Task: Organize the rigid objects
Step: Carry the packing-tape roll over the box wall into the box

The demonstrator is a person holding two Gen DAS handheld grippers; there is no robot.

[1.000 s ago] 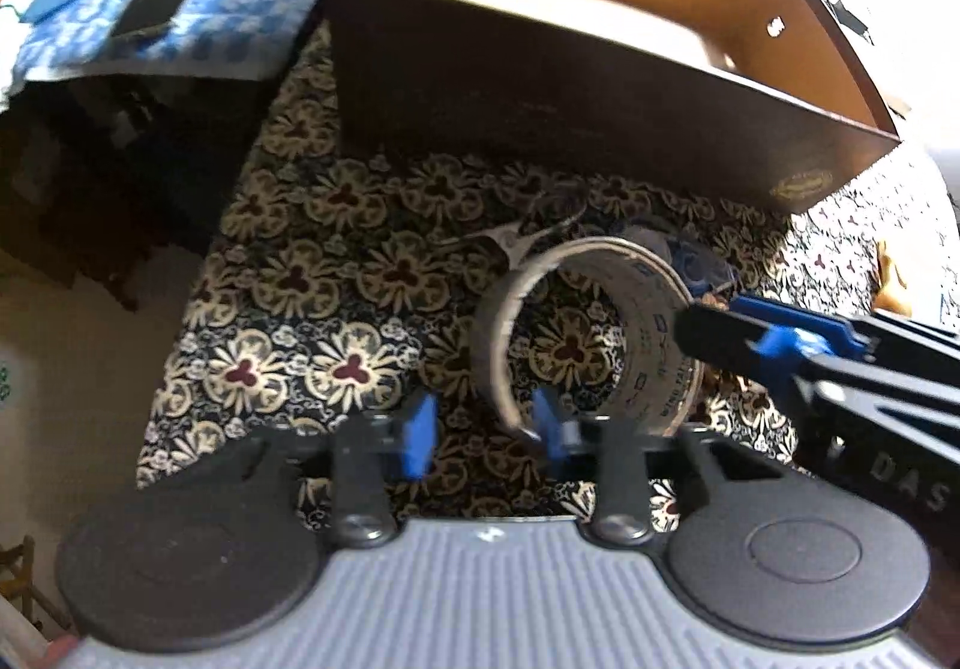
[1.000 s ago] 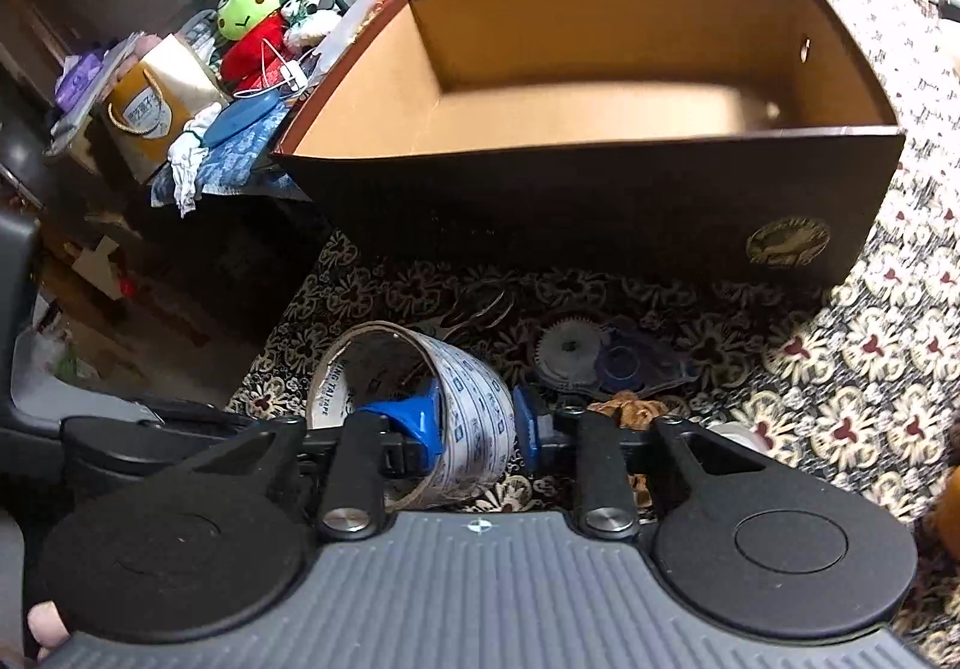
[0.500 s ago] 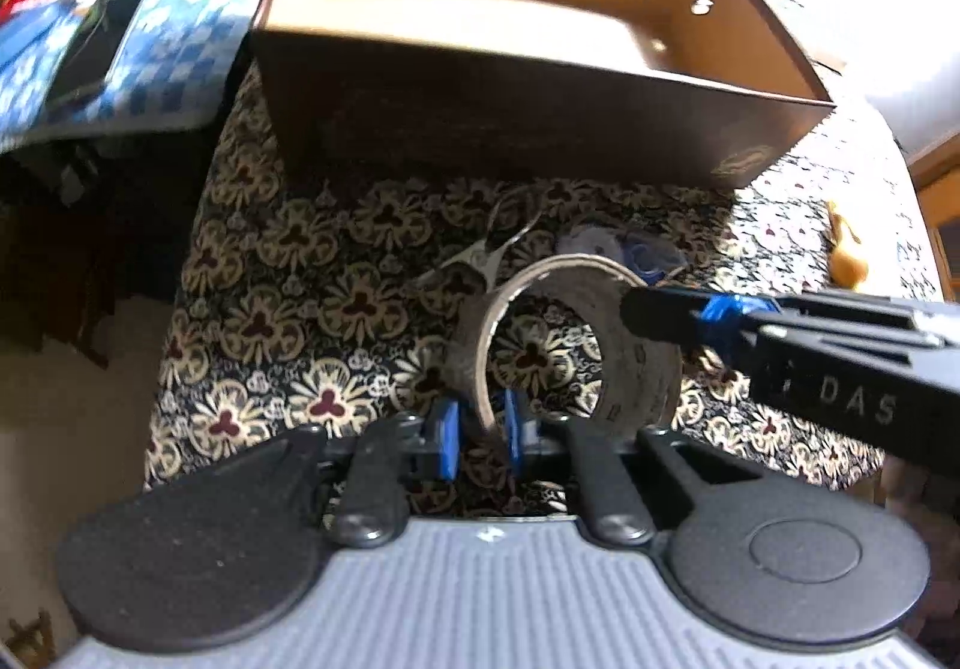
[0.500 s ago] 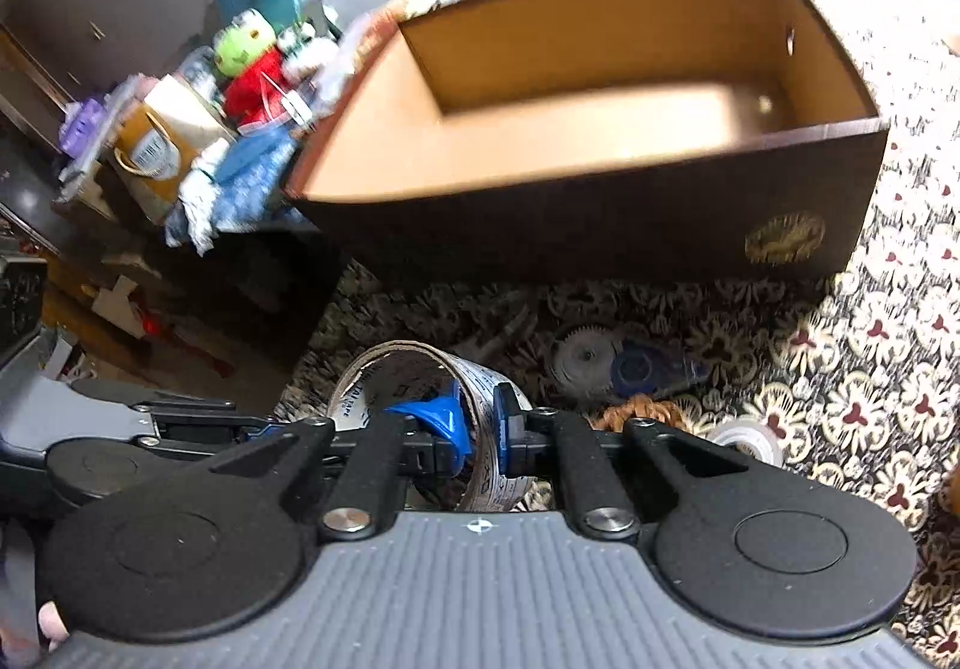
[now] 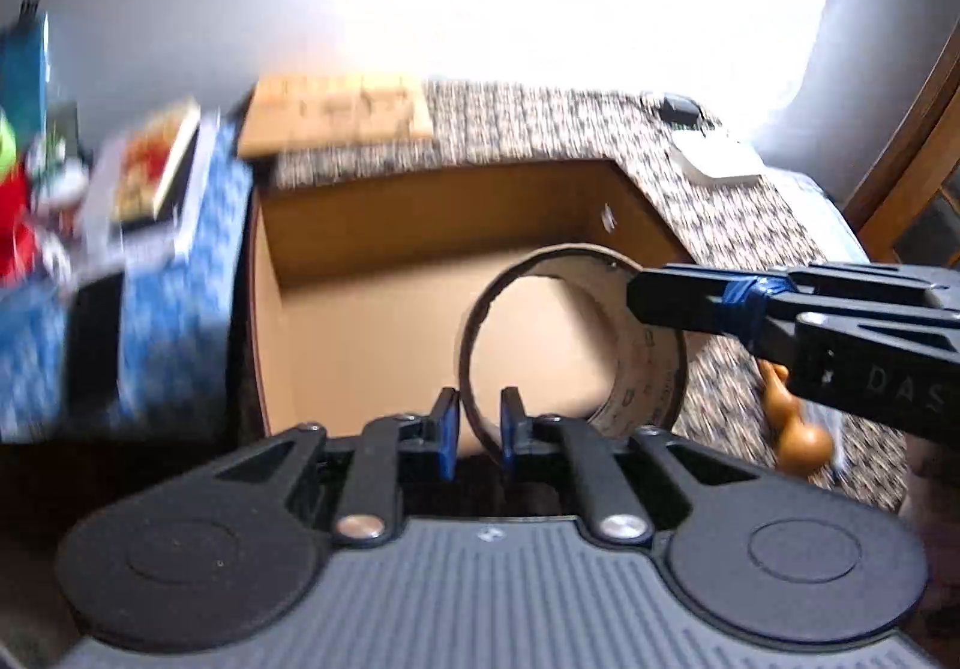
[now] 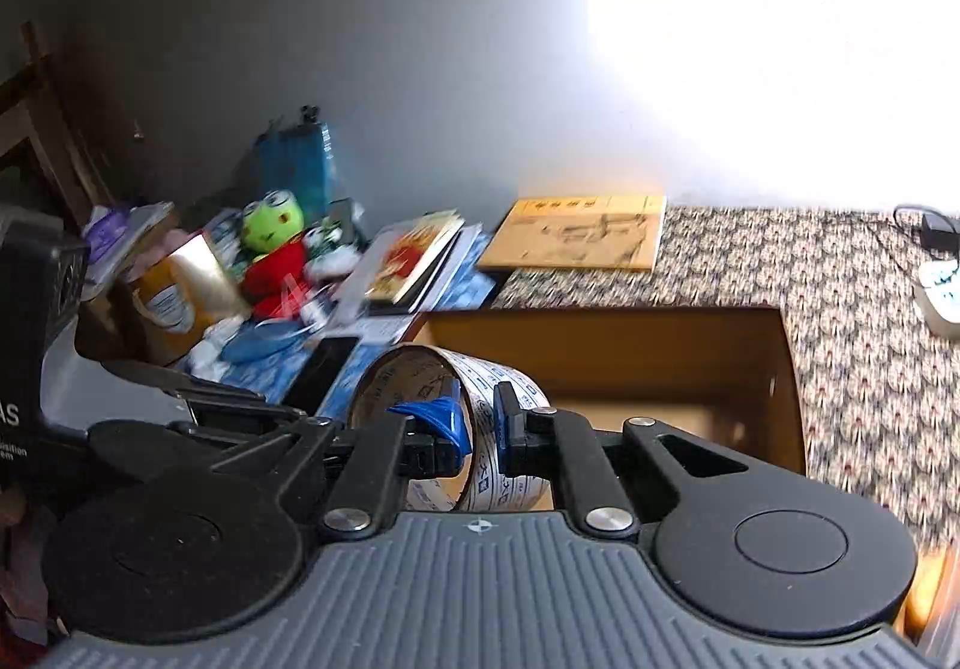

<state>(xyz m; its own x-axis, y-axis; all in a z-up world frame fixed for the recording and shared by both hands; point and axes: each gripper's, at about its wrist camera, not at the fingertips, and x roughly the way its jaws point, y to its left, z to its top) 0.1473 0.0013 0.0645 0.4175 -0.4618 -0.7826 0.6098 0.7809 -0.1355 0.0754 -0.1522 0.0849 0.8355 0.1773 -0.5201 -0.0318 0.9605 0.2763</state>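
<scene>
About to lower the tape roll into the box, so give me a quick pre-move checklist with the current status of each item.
1. Left tool shut on the tape roll: ok, its pads pinch the near wall of the ring.
2. Right tool shut on the tape roll: ok, one finger inside the ring, one outside.
3. Roll clear of the patterned cloth: ok, it hangs in the air in front of the open box.
4. Box floor free where the roll would land: ok for the part in view; the part behind the roll cannot be told.
5. Roll clears the box's near rim: cannot tell, the tools hide that rim.
</scene>
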